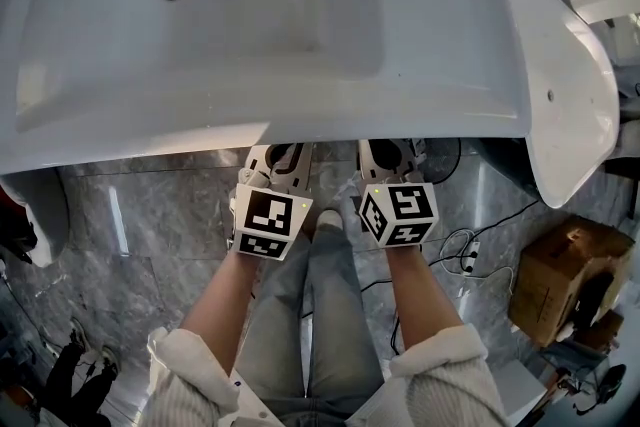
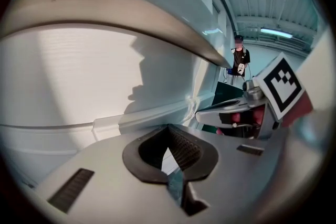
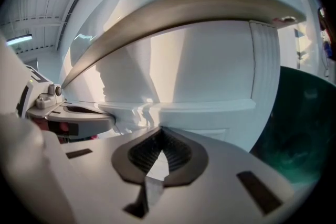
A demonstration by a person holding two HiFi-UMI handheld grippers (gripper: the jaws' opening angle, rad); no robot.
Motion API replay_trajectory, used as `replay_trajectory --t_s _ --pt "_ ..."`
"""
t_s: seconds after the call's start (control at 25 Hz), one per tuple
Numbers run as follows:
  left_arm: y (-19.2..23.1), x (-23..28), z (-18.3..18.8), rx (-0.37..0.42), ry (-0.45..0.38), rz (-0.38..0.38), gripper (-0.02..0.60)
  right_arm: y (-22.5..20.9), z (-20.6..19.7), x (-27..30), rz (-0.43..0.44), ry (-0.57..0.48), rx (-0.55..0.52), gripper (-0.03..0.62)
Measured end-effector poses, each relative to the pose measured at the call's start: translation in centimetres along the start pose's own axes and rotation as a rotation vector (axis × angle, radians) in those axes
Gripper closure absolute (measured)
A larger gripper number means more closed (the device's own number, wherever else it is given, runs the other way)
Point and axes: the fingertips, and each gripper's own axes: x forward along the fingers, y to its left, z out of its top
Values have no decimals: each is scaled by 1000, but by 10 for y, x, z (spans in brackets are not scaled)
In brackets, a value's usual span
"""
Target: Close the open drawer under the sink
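A white sink [image 1: 250, 25] fills the top of the head view and hides the drawer beneath it. Both grippers reach under its front rim, side by side: the left gripper [image 1: 283, 155] and the right gripper [image 1: 392, 155]. In the left gripper view a white drawer front [image 2: 79, 92] with a horizontal ledge stands just ahead of the left gripper [image 2: 169, 127], whose jaws are shut on nothing. The right gripper view shows the same white front [image 3: 210, 71] below the sink's rim. There the right gripper [image 3: 160, 128] is shut, tips at the ledge; contact is unclear.
Another white basin [image 1: 560, 85] stands close on the right. A cardboard box [image 1: 560, 275] and loose cables [image 1: 465, 250] lie on the grey marble floor [image 1: 150, 215]. A person [image 2: 240, 60] stands far off in the left gripper view.
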Motion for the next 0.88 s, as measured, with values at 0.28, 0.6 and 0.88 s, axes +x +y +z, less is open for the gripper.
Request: replay_trajectory --t_s 0.28,0.6,0.88 --pt "4 -6 3 -120 -34 57 566 5 -2 0 -2 11 -11 585" --pt "-4 -27 12 -137 -65 82 566 26 7 -18 39 0 -14 585" --pt "-31 -60 40 -95 -109 69 566 41 23 -51 84 -6 -12 585"
